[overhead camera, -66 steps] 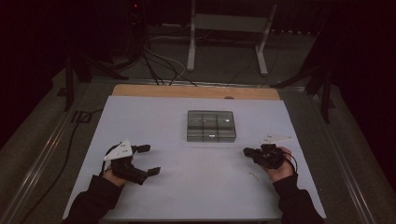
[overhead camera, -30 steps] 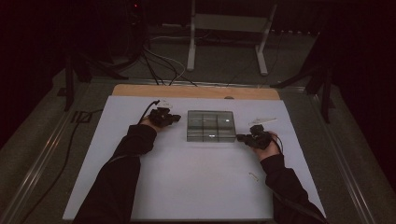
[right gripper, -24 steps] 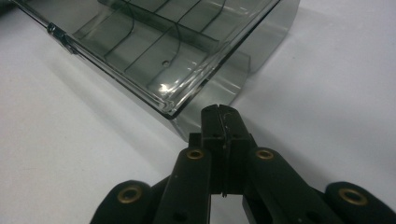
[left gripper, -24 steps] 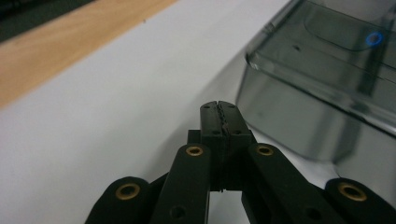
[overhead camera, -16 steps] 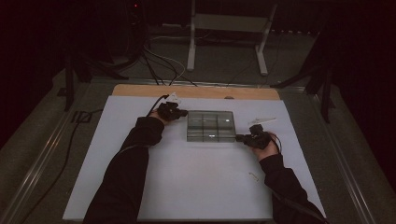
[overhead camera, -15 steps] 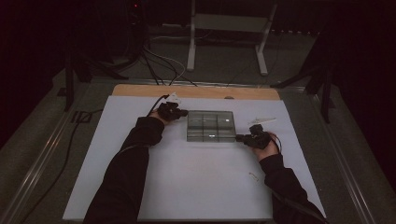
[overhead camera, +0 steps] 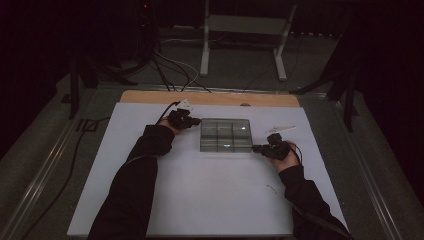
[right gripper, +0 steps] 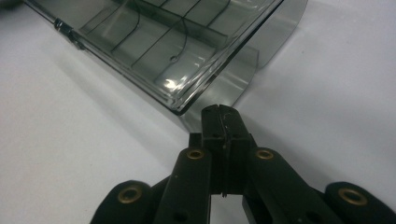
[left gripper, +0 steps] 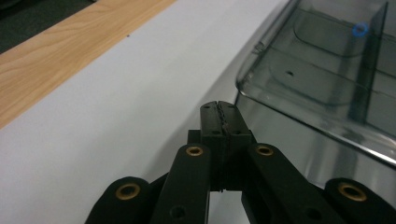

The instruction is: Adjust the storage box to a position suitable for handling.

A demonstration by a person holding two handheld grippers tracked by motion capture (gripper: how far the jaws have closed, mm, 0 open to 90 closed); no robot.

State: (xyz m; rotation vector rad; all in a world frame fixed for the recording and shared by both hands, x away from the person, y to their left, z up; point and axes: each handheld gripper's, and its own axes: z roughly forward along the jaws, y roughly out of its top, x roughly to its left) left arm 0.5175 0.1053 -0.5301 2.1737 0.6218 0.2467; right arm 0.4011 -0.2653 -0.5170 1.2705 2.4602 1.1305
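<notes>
While the dim high view blurs both, each clenched tool, left (left gripper: pixel 219 108) and right (right gripper: pixel 220 112), noses the clear box (overhead camera: pixel 225 135).

Compartment box (overhead camera: pixel 225 135) smoky grey, see-through; table cover (overhead camera: pixel 200 195) white; board edge (left gripper: pixel 70 51) light wood grain; gripper (left gripper: pixel 219 109) black, brass rivets; sleeves (overhead camera: pixel 135 185) black

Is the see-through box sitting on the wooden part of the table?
No, the see-through box rests on the white sheet, nearer than the wooden strip.
</notes>
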